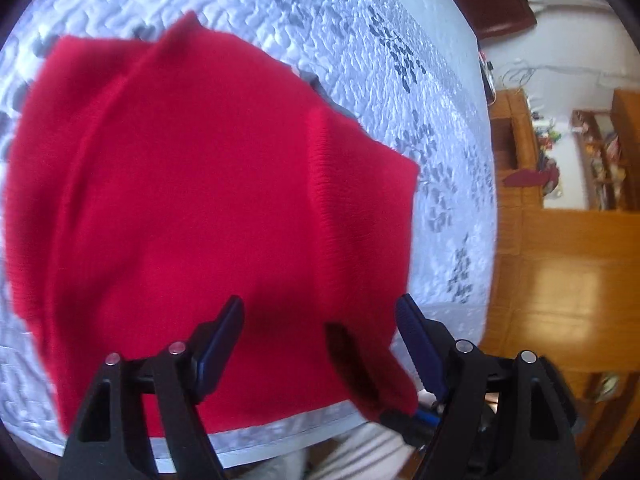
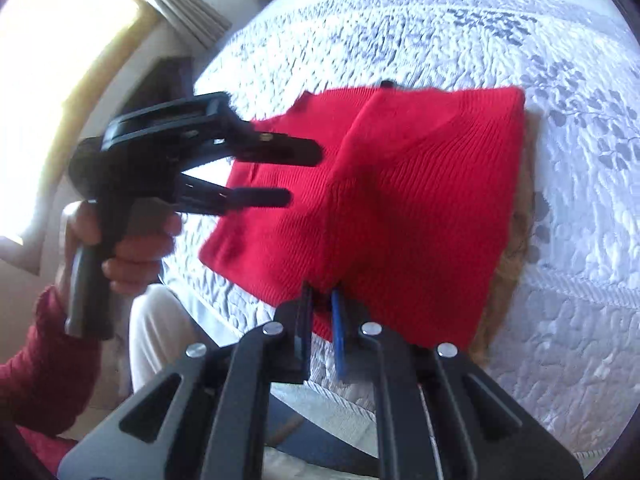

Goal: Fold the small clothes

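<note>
Quilted white bedspread [image 2: 460,40] with grey leaf print fills my view, wooden floor [image 1: 560,280] beyond its edge. Ahead of both jaws lies the red knit garment [image 2: 400,184], partly folded. A tan piece [image 2: 508,272] peeks from under its far side; I can't make it out. My left gripper [image 2: 304,174] hovers spread wide, holding nothing. My right gripper [image 2: 322,292] is clenched on the garment's near hem.
</note>
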Demonstrator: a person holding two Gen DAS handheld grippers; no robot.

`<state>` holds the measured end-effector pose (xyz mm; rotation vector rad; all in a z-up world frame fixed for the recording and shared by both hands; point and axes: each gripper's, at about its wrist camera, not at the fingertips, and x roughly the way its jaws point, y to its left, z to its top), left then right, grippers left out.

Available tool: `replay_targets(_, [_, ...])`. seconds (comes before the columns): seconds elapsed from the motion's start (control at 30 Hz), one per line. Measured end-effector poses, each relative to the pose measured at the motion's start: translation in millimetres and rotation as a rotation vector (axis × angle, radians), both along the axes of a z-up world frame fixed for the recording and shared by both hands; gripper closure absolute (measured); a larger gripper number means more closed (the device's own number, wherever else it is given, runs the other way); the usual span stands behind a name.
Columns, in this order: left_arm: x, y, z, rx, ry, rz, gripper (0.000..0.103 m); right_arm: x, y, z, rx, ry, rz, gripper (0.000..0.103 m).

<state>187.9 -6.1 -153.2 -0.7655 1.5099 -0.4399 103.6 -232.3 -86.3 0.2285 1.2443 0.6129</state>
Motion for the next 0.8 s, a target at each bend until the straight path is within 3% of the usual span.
replay_targets(0.33, [38.0, -45.4, -20.8, 0.017, 0.029, -0.023, 0.028, -0.4, -12.3, 7.9, 0.029, -0.009, -0.006, 0.096])
replay_targets(0.47, [51.3, -47.6, -25.0, 0.027, 0.036, -0.006, 0.054, -0.3, -11.2, 11.1, 0.036, -0.012, 0.001, 0.096])
replay_targets(0.6, [64.6, -50.5, -25.6, 0.041, 0.001, -0.018, 0.086, -2.6, -11.1, 14.9, 0.065, -0.015, 0.002, 0.096])
replay_targets(0.73, [71.5, -55.9, -19.6, -0.022, -0.042, -0.015, 0.092, -6.2, -10.1, 18.9, 0.096, -0.012, -0.005, 0.096])
replay_targets(0.8, [71.9, -59.1, -6.1, -0.027, -0.108, -0.031, 0.092, -5.9, -9.5, 20.4, 0.113, -0.007, -0.004, 0.096])
